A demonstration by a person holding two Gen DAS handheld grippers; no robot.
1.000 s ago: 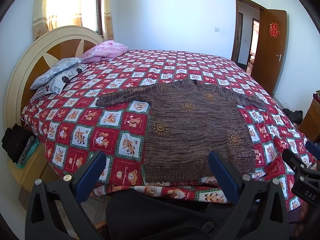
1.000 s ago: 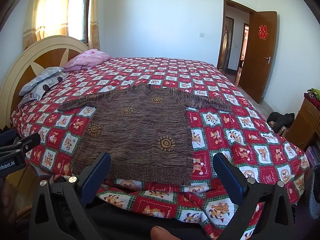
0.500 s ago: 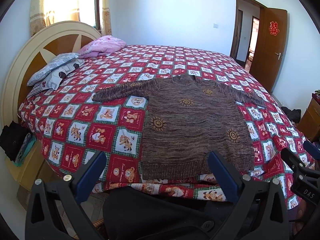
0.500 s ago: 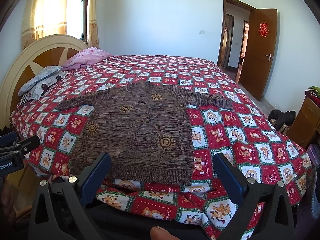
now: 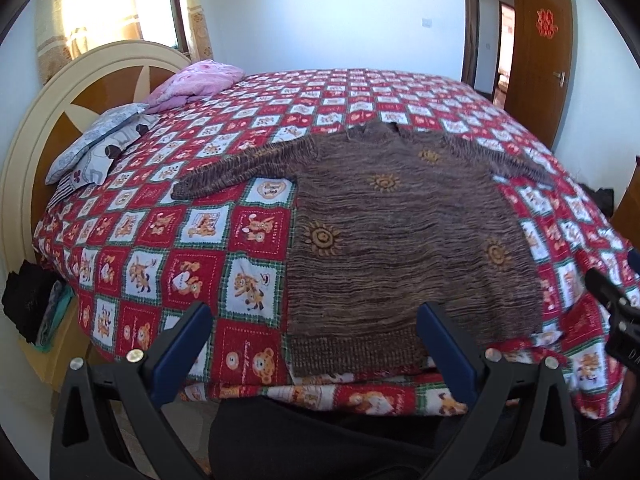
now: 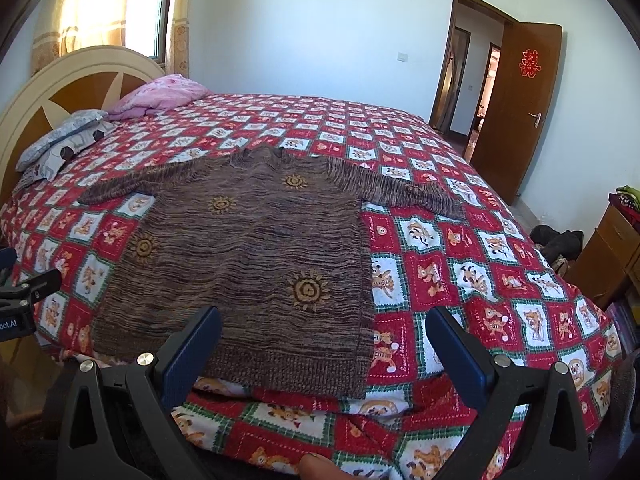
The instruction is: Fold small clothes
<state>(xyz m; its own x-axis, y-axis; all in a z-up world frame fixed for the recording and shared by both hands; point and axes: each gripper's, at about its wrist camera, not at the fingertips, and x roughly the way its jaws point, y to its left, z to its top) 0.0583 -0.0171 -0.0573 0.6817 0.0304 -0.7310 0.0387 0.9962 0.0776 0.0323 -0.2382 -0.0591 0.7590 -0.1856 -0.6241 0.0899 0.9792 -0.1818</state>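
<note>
Right, both tongs hang just off the near edge of the bed [image 5: 256, 240], and neither touches anything. Left tongs [image 5: 314, 320] spread wide, blue pads apart, framing the hem's left corner of the brown sweater [image 5: 400, 240]. Right tongs [image 6: 322, 324] equally wide apart, nothing between the pads, looking over the hem's right corner.

That sweater [image 6: 248, 260] lies flat and face up on the red-and-white checked quilt [image 6: 460, 248], sleeves stretched out to either side, collar pointing toward the far wall, hem at the near edge of the bed. Orange sun motifs dot the knit.

Writing now: quilt squares carry cartoon bears with small lettering, too tiny to read. On the open wooden door [image 6: 516, 112] a red paper double-happiness character [image 6: 530, 63]. At the left rim of the right view, the other tool's body shows white text ending "oot.AI". Pillows [image 5: 100, 144] and a pink bundle [image 5: 196, 84] sit by the headboard [image 5: 60, 92].
</note>
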